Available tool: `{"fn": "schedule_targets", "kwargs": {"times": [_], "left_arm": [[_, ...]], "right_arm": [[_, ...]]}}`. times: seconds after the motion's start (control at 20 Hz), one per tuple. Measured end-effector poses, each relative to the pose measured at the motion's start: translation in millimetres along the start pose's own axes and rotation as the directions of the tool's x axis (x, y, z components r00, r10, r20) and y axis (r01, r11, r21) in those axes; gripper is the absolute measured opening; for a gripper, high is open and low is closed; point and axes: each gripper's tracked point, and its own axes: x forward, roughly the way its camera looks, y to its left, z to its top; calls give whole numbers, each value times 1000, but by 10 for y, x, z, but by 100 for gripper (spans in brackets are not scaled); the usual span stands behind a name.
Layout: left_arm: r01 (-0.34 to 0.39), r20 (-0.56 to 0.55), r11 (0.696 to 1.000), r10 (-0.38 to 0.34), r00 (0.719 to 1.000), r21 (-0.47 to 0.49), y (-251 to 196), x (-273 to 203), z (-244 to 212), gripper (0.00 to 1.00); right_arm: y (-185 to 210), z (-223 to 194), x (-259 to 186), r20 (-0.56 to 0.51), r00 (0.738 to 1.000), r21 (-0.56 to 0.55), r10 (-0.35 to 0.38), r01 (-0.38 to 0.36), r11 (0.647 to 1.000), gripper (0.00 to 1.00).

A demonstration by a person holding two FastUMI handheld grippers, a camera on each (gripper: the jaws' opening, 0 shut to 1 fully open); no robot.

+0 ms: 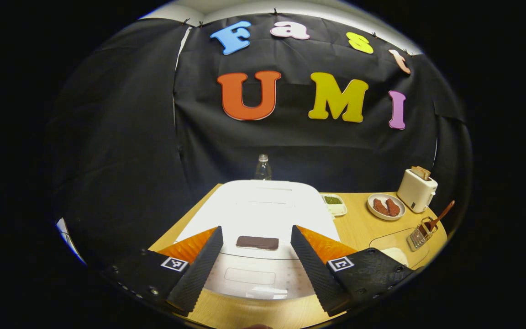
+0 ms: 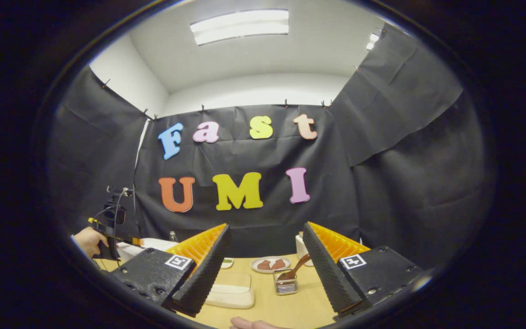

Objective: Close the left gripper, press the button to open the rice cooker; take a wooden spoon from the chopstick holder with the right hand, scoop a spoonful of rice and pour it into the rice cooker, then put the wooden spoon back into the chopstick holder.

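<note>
The white rice cooker (image 1: 263,205) stands shut just in front of my left gripper (image 1: 256,228). Its dark button (image 1: 257,242) lies between the open fingers, which touch nothing. At the right, a wooden spoon (image 1: 442,216) leans in the wire chopstick holder (image 1: 419,234), beside a clear container of rice (image 1: 395,252). My right gripper (image 2: 265,226) is open and raised above the table, holding nothing. Beyond it stand the spoon (image 2: 296,269), the holder (image 2: 286,284) and the rice container (image 2: 231,289). A hand (image 2: 87,240) holds the left gripper (image 2: 110,224) at the far left, by the cooker (image 2: 153,244).
A white toaster (image 1: 417,189) with bread stands at the back right. Next to it sit a plate of red food (image 1: 385,206) and a small dish of green bits (image 1: 334,203). A clear bottle (image 1: 263,168) rises behind the cooker. Part of a hand (image 2: 254,323) shows at the table's near edge.
</note>
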Motion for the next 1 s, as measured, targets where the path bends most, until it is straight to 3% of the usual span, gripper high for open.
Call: {"fn": "schedule_targets", "kwargs": {"times": [0.3,0.4,0.85,1.0], "left_arm": [[80,104,997,-80,991,4,-394,-802,184,95],[53,127,999,-53,991,4,-383,-1076,194,95],[125,288,991,-108,951,-38,-573,-1934,268,95],[91,340,996,-78,937,-21,-475,-2159,282,94]], "right_arm": [[-11,-103,-128,-43,999,-11,-4,3,1000,100],[-51,-122,-116,-56,998,-13,-23,23,1000,100],[-51,-247,-147,-113,994,-66,-11,3,998,100],[-68,-320,-57,-125,992,-70,-18,9,998,100]]}}
